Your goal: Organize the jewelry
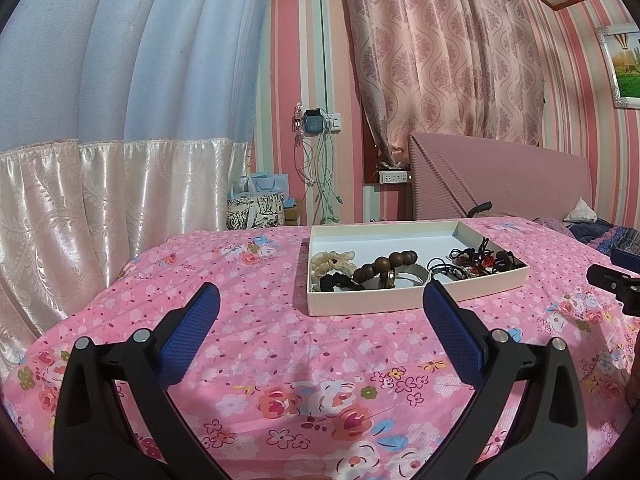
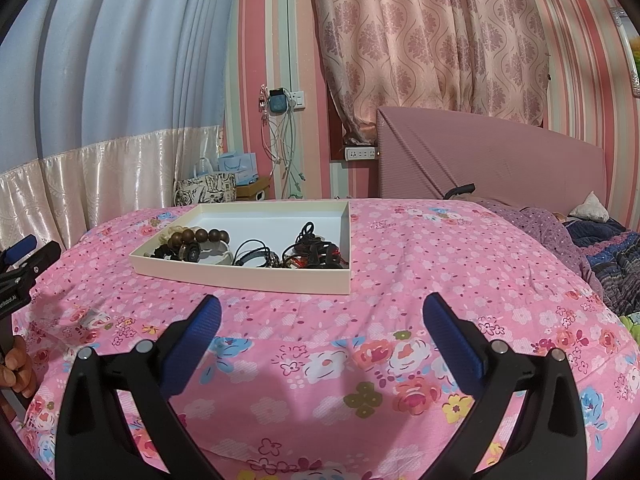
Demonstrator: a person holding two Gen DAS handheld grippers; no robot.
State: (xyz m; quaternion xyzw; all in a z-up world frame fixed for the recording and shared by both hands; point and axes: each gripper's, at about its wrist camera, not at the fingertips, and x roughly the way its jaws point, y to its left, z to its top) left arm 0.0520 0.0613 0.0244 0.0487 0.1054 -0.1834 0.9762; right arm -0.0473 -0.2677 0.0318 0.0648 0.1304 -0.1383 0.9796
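Note:
A shallow white tray lies on the pink floral bedspread. Inside it lie a brown wooden bead bracelet, a cream scrunchie, a black scrunchie, a watch-like band and tangled black cords with small charms. My left gripper hovers open just short of the tray's near wall, nothing between its blue pads. My right gripper is open too, in front of the tray's near right corner, empty.
The bedspread falls away at the far and left edges. A pink headboard and dark blankets are to the right. Bags stand on the floor behind. A hand holds the left gripper's handle.

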